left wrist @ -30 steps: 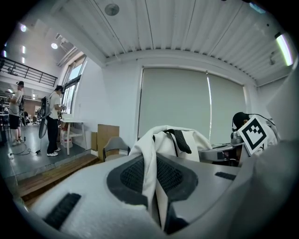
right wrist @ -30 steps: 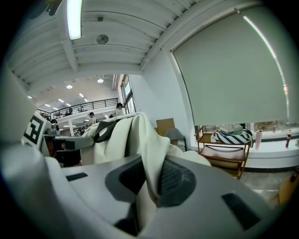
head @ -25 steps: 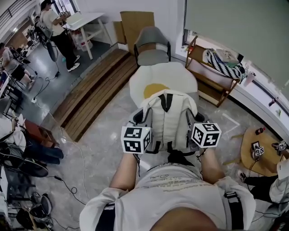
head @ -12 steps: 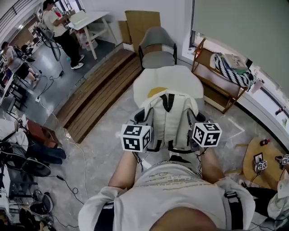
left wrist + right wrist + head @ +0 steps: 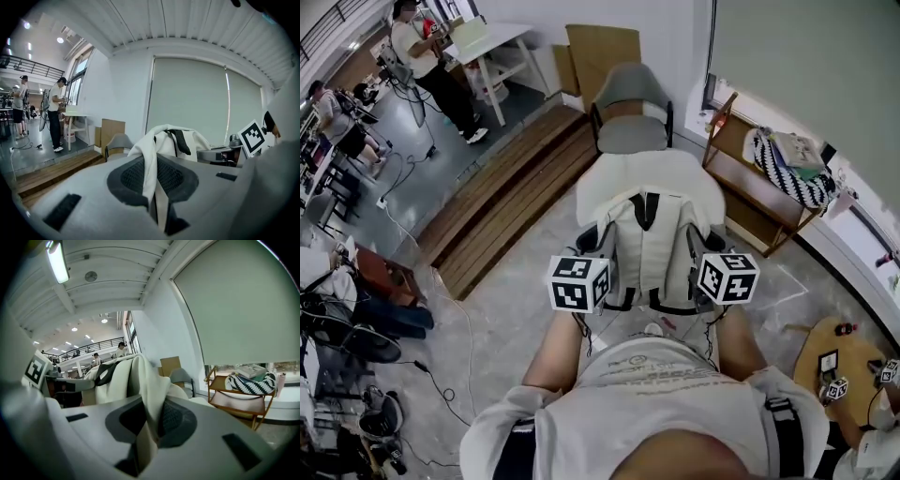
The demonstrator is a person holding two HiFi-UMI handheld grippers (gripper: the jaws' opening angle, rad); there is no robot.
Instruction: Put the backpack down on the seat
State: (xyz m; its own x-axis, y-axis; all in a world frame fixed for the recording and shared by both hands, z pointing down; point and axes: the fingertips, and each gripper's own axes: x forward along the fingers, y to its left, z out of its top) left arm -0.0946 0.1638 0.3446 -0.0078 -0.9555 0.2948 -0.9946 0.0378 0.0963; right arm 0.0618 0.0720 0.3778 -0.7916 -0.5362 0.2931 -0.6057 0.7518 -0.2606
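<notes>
A cream backpack [image 5: 651, 246] with a black top handle and black straps hangs between my two grippers, over the near edge of a white egg-shaped seat [image 5: 647, 173]. My left gripper [image 5: 600, 247] pinches its left side and my right gripper [image 5: 705, 247] its right side. In the left gripper view the jaws [image 5: 153, 185] are shut on a fold of the backpack [image 5: 174, 140]. The right gripper view shows those jaws [image 5: 146, 425] shut on the backpack [image 5: 119, 376] too. The bag hides the seat's near part.
A grey armchair [image 5: 630, 108] stands behind the seat, cardboard [image 5: 602, 49] against the wall. A wooden shelf [image 5: 759, 192] with a striped cloth [image 5: 789, 167] is at the right, a wooden step [image 5: 502, 192] at the left. People stand by a white table [image 5: 492, 42]. A round side table [image 5: 844, 361] is near right.
Both grippers have carried the backpack forward toward the white seat. The bag now covers the seat's yellow patch. The seat and the grey armchair look nearer.
</notes>
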